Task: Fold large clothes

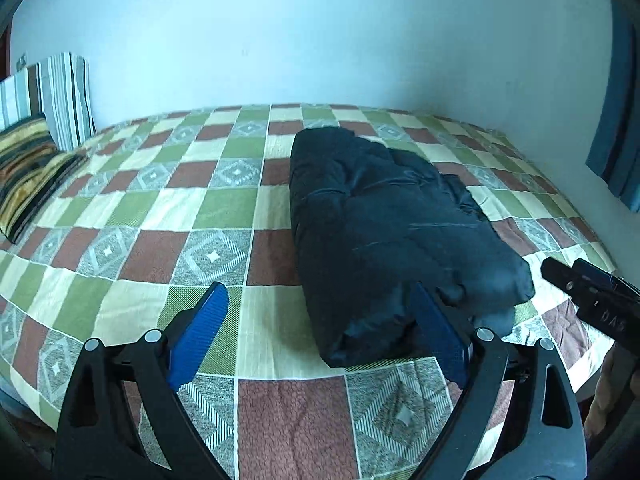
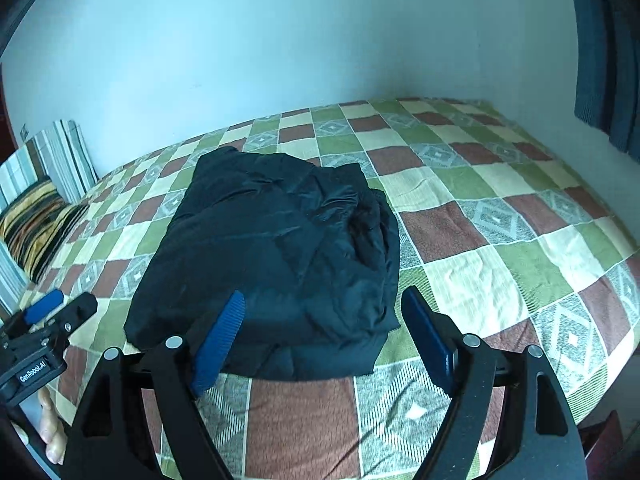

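A dark jacket (image 1: 384,232) lies folded into a bulky bundle on the checkered bed (image 1: 160,208). The left gripper (image 1: 320,320) and right gripper (image 2: 324,320) both hang at its near edge, fingers spread, holding nothing. Striped pillows (image 1: 36,128) lean against the wall

A dark jacket (image 2: 276,264) of thin, faintly glossy synthetic cloth lies creased on a bed (image 2: 500,240) covered in a patchwork spread, its brick-red squares fleecy and rough, its green and cream squares finely ribbed. The left tongs (image 1: 320,332) and right tongs (image 2: 324,332) are matt black plastic with ridged blue pads (image 2: 220,344) and bright metal pivot pins. Striped woven-cloth pillows (image 1: 36,120) rest against a smooth, matt painted wall (image 1: 320,40).
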`<state>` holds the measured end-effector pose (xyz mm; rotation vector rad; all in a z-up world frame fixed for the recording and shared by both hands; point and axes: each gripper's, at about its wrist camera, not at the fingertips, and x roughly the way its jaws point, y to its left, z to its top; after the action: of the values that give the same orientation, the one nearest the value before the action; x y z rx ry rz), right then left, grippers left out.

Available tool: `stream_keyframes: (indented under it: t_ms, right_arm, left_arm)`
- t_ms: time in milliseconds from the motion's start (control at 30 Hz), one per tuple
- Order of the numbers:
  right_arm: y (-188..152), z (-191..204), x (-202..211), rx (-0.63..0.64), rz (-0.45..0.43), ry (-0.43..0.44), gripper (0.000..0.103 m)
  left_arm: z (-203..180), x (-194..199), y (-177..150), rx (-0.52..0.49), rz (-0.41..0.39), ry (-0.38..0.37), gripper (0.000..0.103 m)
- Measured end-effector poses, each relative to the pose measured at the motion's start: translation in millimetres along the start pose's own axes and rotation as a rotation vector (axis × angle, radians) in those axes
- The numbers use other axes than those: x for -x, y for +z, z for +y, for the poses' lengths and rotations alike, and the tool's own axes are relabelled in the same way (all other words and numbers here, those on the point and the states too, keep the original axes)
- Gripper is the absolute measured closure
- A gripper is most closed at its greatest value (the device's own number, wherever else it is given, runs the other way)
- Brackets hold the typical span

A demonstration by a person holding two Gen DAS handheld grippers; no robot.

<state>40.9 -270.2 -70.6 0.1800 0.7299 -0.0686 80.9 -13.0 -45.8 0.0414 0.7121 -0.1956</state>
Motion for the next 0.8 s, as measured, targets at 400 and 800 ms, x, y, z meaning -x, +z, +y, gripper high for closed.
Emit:
stream_keyframes:
  t_ms: [400,800]
  right_arm:
    - [-8.9,23.7,40.7,0.053,-0.066,0.013,0.022]
    - [-9.5,23.1,60.1,0.051,-0.108,0.000,0.021]
  left_arm:
    - [-12.5,48.1,-0.5,-0.020,-0.104,0.035,0.005]
    - [-15.8,68.5,-2.7,-0.022,-0.146,0.053,0.002]
